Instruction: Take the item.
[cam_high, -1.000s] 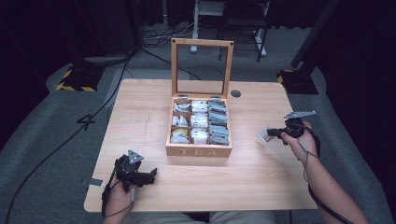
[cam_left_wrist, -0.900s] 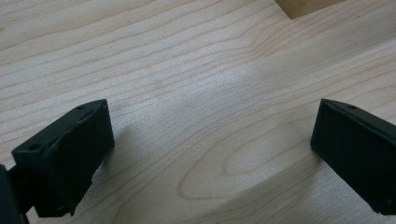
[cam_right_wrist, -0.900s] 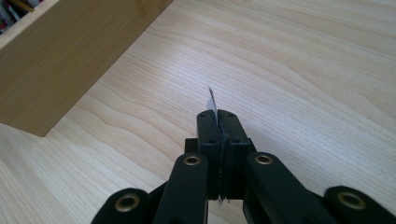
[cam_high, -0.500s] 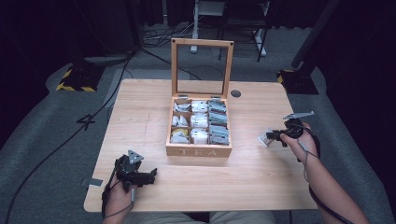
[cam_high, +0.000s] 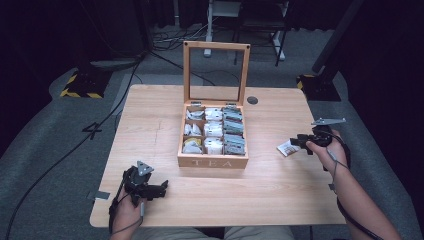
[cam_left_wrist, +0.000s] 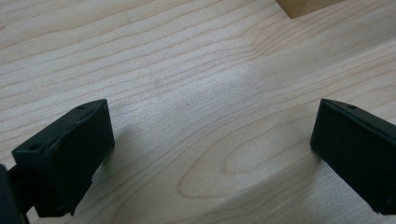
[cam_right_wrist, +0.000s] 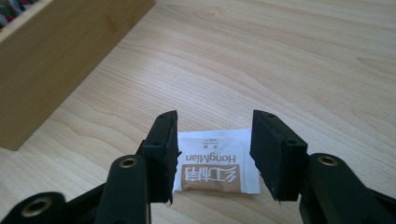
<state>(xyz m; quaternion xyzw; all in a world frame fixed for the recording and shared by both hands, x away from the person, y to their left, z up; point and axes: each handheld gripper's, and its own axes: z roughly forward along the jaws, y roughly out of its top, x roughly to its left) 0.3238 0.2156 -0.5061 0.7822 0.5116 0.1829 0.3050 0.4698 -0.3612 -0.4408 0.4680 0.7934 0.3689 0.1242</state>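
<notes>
A white tea bag sachet (cam_right_wrist: 215, 164) with a brown printed label lies flat on the table (cam_high: 280, 190), right of the wooden tea box (cam_high: 214, 137). My right gripper (cam_right_wrist: 215, 140) hovers over the sachet (cam_high: 287, 148); its jaws have just been opening, and now stand apart with the sachet lying loose below the gap. My right gripper (cam_high: 299, 142) sits at the table's right side. My left gripper (cam_high: 157, 189) rests near the front left edge, and its jaws (cam_left_wrist: 210, 135) are spread wide over bare wood.
The tea box has its glass-framed lid (cam_high: 216, 72) standing upright at the back and several compartments of sachets. A round cable hole (cam_high: 252, 100) lies behind the box. Dark floor and cables surround the table.
The right gripper's jaws have opened and let go of the sachet, which now lies on the table. The left gripper has not moved.
</notes>
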